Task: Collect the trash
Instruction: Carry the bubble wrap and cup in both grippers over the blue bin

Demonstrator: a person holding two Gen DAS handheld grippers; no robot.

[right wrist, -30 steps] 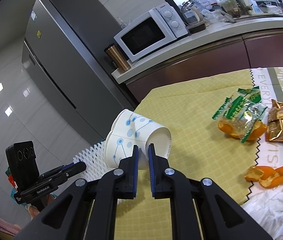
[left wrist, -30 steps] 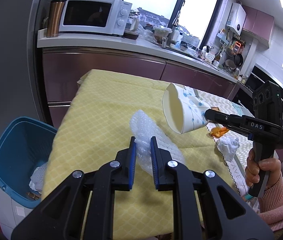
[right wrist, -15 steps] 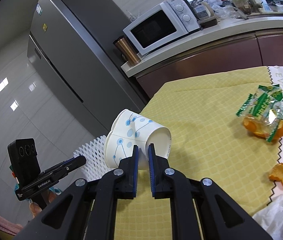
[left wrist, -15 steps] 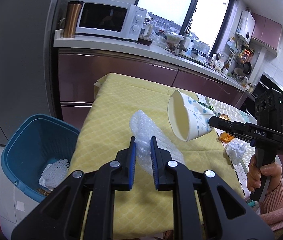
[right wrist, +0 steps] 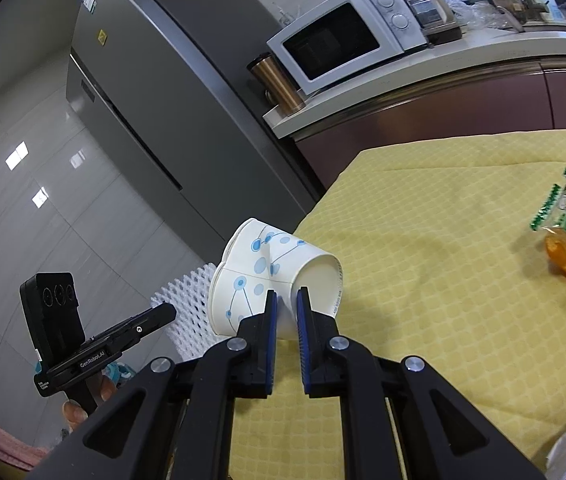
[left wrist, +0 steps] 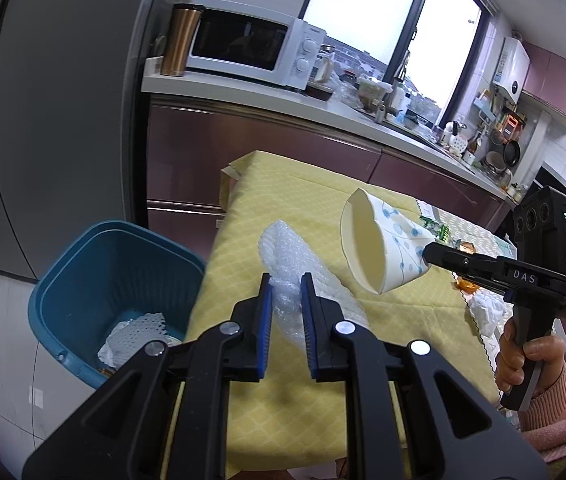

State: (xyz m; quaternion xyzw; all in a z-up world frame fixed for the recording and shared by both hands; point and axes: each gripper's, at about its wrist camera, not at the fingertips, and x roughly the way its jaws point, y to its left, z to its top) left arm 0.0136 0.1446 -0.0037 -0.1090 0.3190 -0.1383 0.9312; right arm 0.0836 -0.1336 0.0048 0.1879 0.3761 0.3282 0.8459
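Left tool (left wrist: pixel 286 294) clamped on crumpled clear bubble wrap (left wrist: pixel 283 256), right tool (right wrist: pixel 284 310) pinching dented blue-dotted white paper cup (right wrist: pixel 259 280)

Two tools (left wrist: pixel 286 298), one cup (left wrist: pixel 379 250), one bin (left wrist: pixel 83 276)

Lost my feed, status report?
Left gripper shut on bubble wrap. Right gripper shut on paper cups. Blue bin unobstructed.
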